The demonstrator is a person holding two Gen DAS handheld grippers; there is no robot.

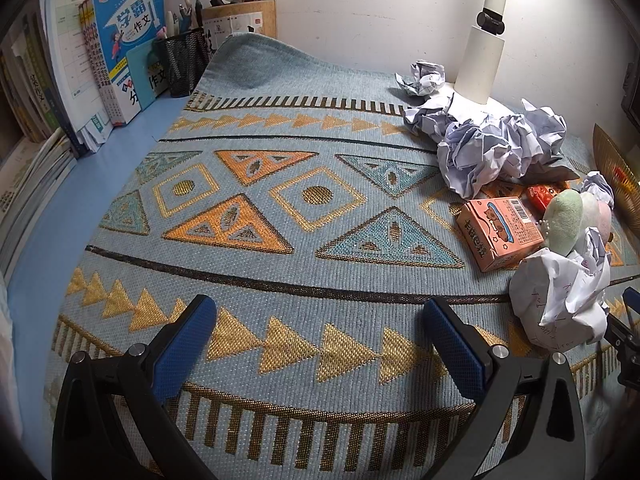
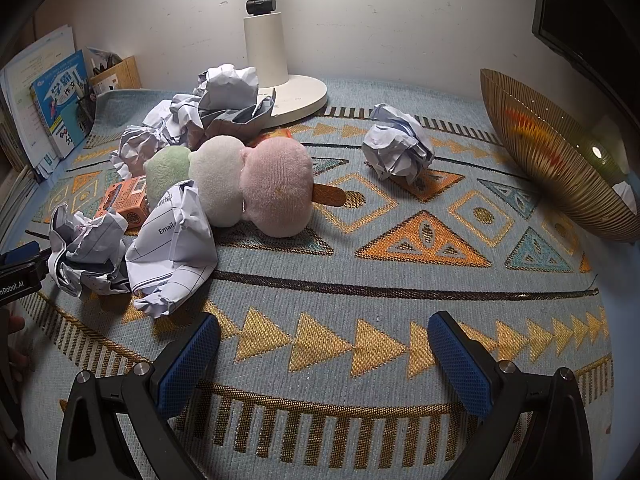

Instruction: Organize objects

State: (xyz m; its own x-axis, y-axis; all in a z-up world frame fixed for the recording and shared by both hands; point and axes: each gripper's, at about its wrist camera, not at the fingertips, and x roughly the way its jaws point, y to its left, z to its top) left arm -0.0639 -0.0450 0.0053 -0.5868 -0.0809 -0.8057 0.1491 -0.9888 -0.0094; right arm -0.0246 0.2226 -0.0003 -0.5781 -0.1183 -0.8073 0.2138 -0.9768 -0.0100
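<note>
Both my left tongs (image 1: 320, 344) and right tongs (image 2: 324, 356) gape wide, empty. Crumpled paper ball (image 2: 172, 248), light and crushable, lies ahead-left on the patterned mat (image 2: 360, 320); I would pinch its bulging middle.

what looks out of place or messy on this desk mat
Crumpled white paper balls lie scattered over the patterned blue woven mat, piled round the white lamp base. One sits apart near the tilted gold ribbed bowl. The mat's far corner is curled up against the black mesh pen cup.
</note>
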